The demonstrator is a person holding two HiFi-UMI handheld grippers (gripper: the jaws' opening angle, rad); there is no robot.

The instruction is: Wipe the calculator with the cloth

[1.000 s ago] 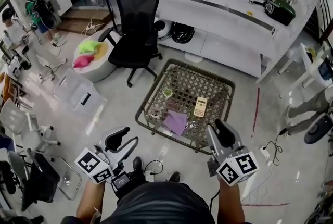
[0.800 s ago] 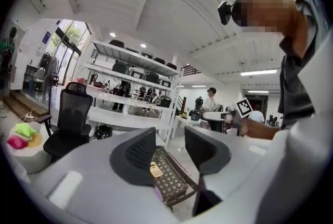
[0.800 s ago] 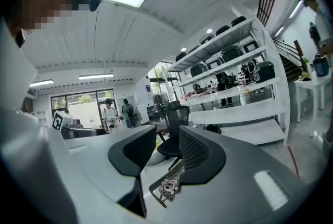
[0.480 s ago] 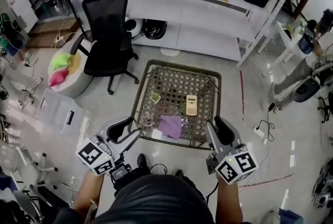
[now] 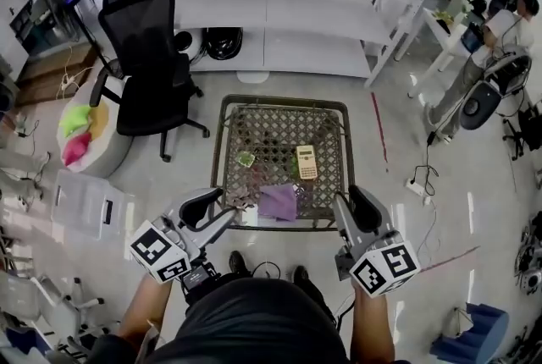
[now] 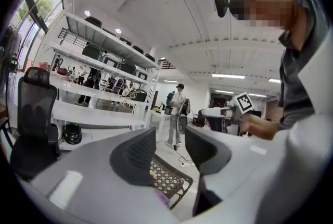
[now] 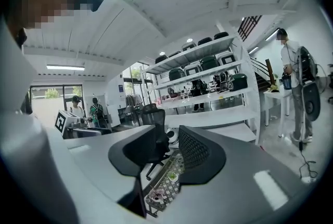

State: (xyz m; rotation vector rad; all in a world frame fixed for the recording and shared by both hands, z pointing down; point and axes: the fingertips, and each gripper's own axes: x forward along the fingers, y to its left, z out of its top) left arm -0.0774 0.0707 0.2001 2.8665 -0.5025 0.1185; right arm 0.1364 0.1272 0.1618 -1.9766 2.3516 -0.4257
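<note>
A beige calculator [image 5: 306, 162] lies on the lattice top of a low metal-framed table [image 5: 222, 152]. A purple cloth [image 5: 278, 201] rests near that table's front edge, just left of the calculator. My left gripper [image 5: 216, 212] hovers at the front left corner, open and empty, with the table [image 6: 171, 182] and the cloth [image 6: 161, 198] seen past its jaws. My right gripper [image 5: 352, 208] is off the front right corner, also open with nothing between its fingers. In its view the right gripper [image 7: 171, 149] points along the table [image 7: 164, 186].
A small green item [image 5: 246, 158] and some clutter sit on the table's left half. A black office chair [image 5: 146, 57] stands behind on the left, white shelving [image 5: 279, 7] behind the table. A power strip with cables [image 5: 417, 185] lies to the right. A person [image 5: 487, 41] stands far right.
The head view has swung, so the table now lies square in front. Both grippers turned with it, the left one travelling further, toward the table's front left corner. Neither pair of jaws changed.
</note>
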